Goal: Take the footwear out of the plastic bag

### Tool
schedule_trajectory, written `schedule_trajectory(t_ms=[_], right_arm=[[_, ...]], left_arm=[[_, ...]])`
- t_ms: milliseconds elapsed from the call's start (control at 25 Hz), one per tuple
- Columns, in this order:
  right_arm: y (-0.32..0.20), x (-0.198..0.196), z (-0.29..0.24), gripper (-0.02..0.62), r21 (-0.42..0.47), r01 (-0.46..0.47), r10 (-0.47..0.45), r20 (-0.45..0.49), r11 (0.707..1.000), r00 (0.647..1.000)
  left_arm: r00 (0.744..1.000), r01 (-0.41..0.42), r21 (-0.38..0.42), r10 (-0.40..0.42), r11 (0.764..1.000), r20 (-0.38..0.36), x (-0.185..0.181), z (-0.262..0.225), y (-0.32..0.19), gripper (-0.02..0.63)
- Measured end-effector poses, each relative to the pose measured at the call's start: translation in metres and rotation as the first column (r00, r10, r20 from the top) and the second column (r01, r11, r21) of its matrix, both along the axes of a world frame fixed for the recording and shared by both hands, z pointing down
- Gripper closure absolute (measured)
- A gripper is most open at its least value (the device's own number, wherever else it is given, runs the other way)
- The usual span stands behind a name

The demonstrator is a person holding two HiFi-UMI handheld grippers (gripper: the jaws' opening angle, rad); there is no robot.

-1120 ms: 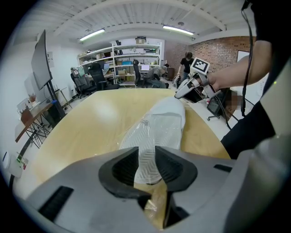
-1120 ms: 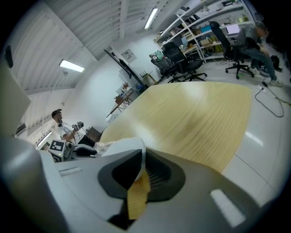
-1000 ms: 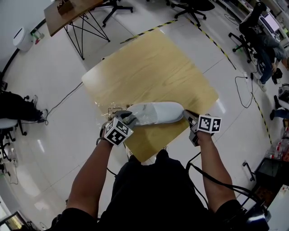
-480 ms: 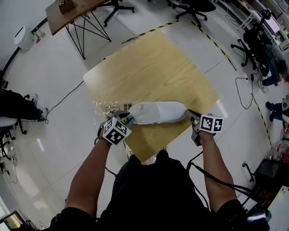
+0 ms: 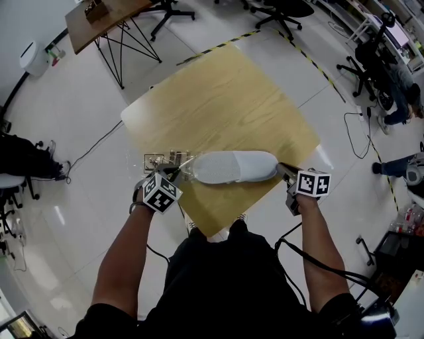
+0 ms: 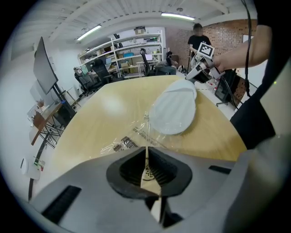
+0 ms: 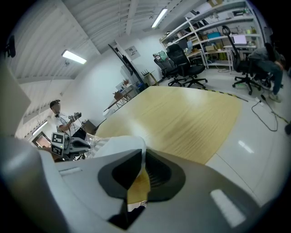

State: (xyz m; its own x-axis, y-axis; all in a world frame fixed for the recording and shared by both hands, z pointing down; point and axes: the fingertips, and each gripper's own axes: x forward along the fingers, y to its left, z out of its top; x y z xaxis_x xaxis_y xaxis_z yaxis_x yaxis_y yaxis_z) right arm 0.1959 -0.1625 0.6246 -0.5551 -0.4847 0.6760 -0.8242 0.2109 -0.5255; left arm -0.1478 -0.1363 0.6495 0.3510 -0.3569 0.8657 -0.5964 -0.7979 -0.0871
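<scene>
A white slipper (image 5: 235, 167) lies near the front corner of the wooden table (image 5: 225, 99), mostly out of the clear plastic bag (image 5: 165, 161). The crumpled bag trails off the slipper's left end. My left gripper (image 5: 173, 173) is closing its jaws with a thin edge of the bag (image 6: 132, 139) between the pads, and the film runs taut toward the slipper (image 6: 175, 107). My right gripper (image 5: 283, 170) is shut on the slipper's right end. In the right gripper view the white slipper (image 7: 116, 145) fills the gap between the jaws.
A smaller brown table (image 5: 99, 16) on wire legs stands at the back left. Black office chairs (image 5: 285, 10) and a seated person (image 5: 391, 66) are at the back right. Cables (image 5: 361, 132) lie on the white floor. The wooden table's front edge is close to the person's body.
The left gripper has moved left, away from the slipper, and closed on the bag. The bag has slid off the slipper toward the left. The right gripper has barely moved.
</scene>
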Motion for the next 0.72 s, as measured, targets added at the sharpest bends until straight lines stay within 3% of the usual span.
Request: schedule_trajectory(t_ms=[440,720], right_arm=[[0.008,0.018,0.008,0.566,-0.004,0.023,-0.024,-0.062,1.000,0.998],[0.013,0.022,0.007,0.566,-0.004,0.072,-0.072,-0.074,0.997,0.995]], left_arm=[[0.990,0.073,0.002,-0.073,0.997,0.125,-0.047,0.011,-0.034,0.597],[0.969,0.200,0.030,-0.202,0.979,0.142,-0.073,0.004,-0.087,0.597]])
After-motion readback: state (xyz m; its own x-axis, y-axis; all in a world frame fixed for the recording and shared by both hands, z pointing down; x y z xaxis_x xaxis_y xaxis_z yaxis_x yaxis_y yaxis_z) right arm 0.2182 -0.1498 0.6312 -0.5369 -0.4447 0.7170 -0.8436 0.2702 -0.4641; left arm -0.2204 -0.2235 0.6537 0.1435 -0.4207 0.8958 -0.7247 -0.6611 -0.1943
